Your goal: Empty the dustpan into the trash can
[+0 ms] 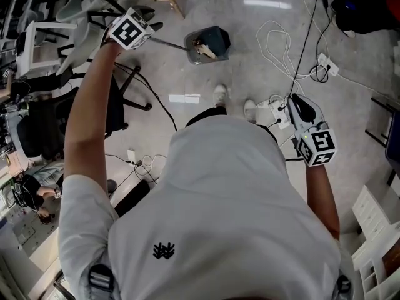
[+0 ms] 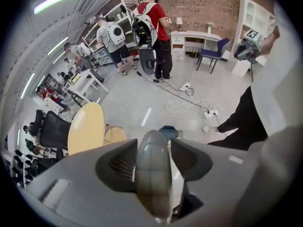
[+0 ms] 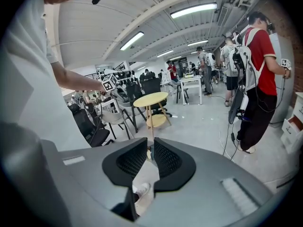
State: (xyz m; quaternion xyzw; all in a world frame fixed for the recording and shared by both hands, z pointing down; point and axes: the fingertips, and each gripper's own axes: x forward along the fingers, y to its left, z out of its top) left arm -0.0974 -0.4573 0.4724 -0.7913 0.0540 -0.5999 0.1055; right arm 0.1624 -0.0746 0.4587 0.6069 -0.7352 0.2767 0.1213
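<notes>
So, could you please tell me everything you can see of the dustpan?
The dustpan is a dark blue-grey scoop resting on the pale floor ahead of the person's shoes, with light scraps inside. A thin metal-looking handle slants up from it to the left gripper. In the left gripper view, the handle's rounded grey end stands between the jaws, which are apart and not clamping it.

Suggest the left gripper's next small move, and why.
Probably close the left gripper on the rounded grey handle standing between its open jaws. The dark long-handled dustpan sits on the floor with brown scraps inside.
</notes>
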